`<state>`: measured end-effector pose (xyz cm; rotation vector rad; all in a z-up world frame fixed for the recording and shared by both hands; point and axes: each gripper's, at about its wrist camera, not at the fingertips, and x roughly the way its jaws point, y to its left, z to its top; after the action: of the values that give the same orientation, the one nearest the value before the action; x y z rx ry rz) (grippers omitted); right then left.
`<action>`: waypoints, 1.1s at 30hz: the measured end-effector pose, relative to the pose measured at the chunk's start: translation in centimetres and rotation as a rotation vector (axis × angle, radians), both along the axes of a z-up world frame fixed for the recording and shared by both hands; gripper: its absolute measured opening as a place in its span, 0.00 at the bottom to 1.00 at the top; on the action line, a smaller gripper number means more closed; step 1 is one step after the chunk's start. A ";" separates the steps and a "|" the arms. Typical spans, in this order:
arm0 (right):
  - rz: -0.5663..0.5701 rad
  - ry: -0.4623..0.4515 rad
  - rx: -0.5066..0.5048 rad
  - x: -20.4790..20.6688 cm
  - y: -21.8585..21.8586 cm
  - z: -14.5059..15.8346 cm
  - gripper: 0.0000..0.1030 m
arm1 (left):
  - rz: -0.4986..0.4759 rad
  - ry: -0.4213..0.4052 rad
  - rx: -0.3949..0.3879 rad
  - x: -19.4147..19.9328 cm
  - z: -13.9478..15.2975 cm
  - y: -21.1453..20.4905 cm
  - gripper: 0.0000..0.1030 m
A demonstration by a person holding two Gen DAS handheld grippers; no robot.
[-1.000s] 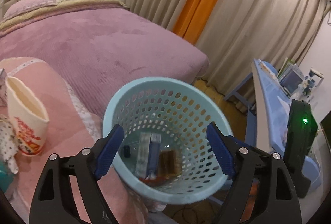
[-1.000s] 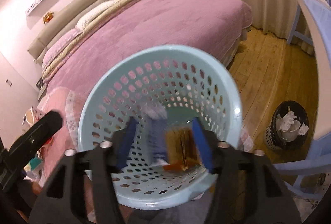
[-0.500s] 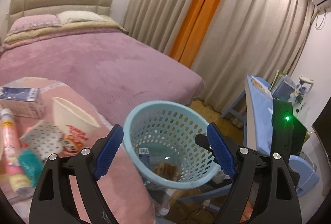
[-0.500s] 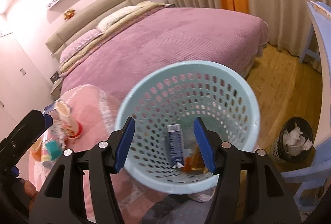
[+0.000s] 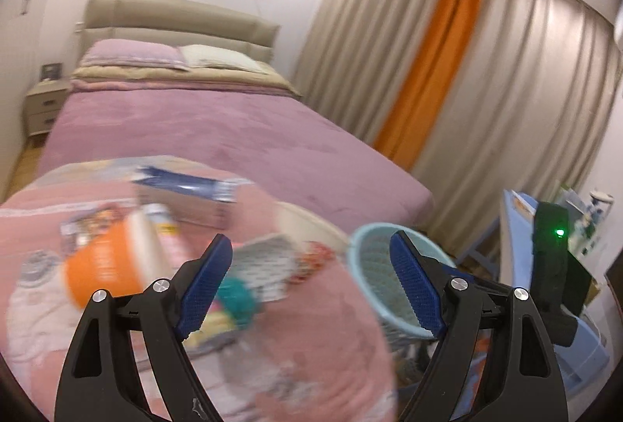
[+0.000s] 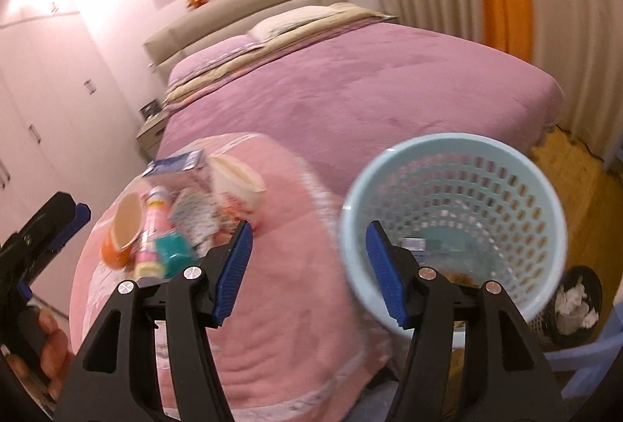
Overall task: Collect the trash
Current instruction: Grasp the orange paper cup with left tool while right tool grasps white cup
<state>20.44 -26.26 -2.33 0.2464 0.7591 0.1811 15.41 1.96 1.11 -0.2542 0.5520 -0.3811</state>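
Partly done, by the look of it: the pale blue perforated plastic basket (image 6: 463, 227) beside the pink-covered table (image 6: 272, 297) already holds a blue-and-white carton and some orange scraps. Left on the table: orange paper cup (image 6: 120, 231), pink tube (image 6: 153, 227), teal packet (image 6: 175, 252), cream paper cup (image 6: 239, 184), blue-topped box (image 6: 177, 165). Left gripper (image 5: 307, 285) and right gripper (image 6: 307, 274) both have jaws wide, holding nothing.

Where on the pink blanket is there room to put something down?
The near part of the pink blanket is bare, between the trash pile and the blue basket. It is crowded farther back around the orange cup, teal sponge and white cup.
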 end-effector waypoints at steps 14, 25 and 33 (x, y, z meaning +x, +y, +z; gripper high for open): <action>0.134 -0.063 -0.100 3.5 7.8 -0.9 0.55 | 0.271 0.151 0.074 3.7 -2.6 9.2 0.78; 0.085 -0.064 -0.161 8.3 7.7 -0.7 0.55 | 0.287 0.203 0.281 6.2 -4.1 6.0 0.65; 0.161 0.001 -0.162 8.0 8.3 -2.5 0.41 | 0.299 0.239 0.290 1.7 -4.4 7.3 0.53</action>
<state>28.49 -17.93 -4.83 0.0317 0.7909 0.2704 17.16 9.24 -3.33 -0.0989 0.7835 0.0226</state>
